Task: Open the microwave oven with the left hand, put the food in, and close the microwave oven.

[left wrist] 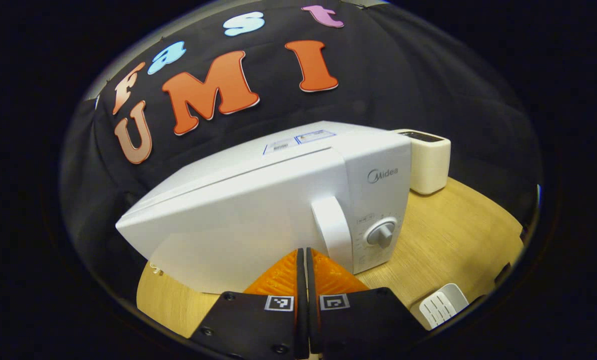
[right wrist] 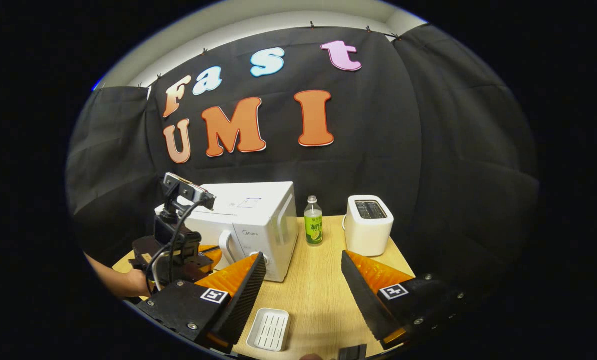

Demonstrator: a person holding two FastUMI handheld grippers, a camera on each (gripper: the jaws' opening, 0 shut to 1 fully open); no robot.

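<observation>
It was a staged recording booth, black cloth wall (right wrist: 428,150) behind a wooden table (right wrist: 318,295); a microwave (right wrist: 258,220), toaster (right wrist: 369,222) and what looked like a drink bottle (right wrist: 313,221) suggested a kitchen.

Two hand-held black tongs, each carrying a fisheye camera, inside the booth.

The left tongs (left wrist: 302,260) have ribbed wedge fingers on black angular mounts, each mount bearing a square black-and-white coded tag and round screw heads. The right tongs (right wrist: 302,280) show the same tagged, screwed mounts and saw-toothed inner finger edges. In the right gripper view, the left tongs' body is a black block topped by a small grey-cased camera, with black cables looping down it, gripped by a bare hand (right wrist: 128,285).
</observation>
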